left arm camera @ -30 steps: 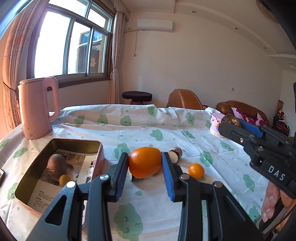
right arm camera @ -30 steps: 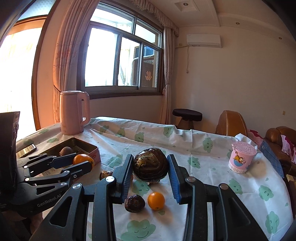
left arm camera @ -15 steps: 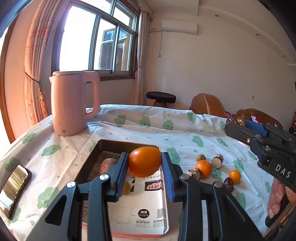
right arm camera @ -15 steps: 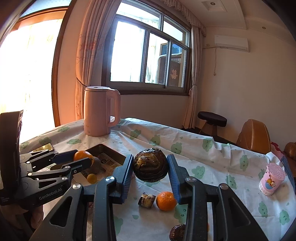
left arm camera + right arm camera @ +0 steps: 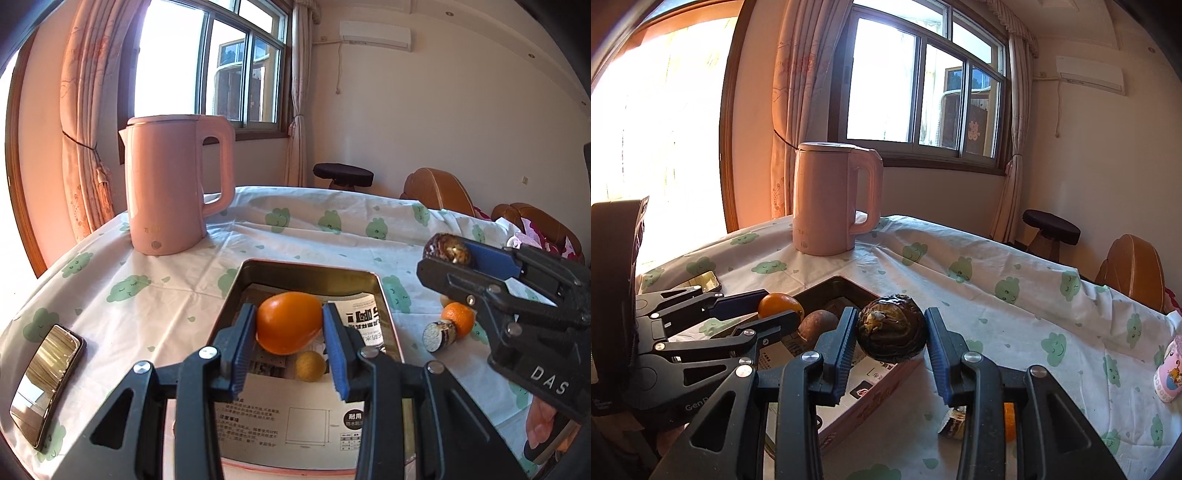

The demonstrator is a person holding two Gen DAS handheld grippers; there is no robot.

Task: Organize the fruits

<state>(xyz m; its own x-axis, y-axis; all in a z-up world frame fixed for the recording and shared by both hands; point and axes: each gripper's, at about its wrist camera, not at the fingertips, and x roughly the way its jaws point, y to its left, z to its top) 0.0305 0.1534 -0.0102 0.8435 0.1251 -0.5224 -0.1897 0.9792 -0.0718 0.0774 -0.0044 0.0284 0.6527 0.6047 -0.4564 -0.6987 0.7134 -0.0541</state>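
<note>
My left gripper (image 5: 290,330) is shut on a large orange fruit (image 5: 288,326) and holds it above the metal tin tray (image 5: 310,269); the fruit also shows in the right wrist view (image 5: 779,304). A small yellow fruit (image 5: 309,365) lies in the tray. My right gripper (image 5: 891,336) is shut on a dark wrinkled fruit (image 5: 892,332), held over the tray's right edge (image 5: 886,384). A brown fruit (image 5: 816,325) sits inside the tray. The right gripper shows in the left wrist view (image 5: 454,254).
A pink kettle (image 5: 173,184) stands behind the tray. A phone (image 5: 44,373) lies at the left. A small orange (image 5: 458,319) and a cut dark fruit (image 5: 439,334) lie right of the tray. A pink cup (image 5: 1169,373) stands far right.
Both grippers have moved left and forward with their fruits. The left one now holds the orange fruit lower over the tray; the right one has come over the tray's edge.
</note>
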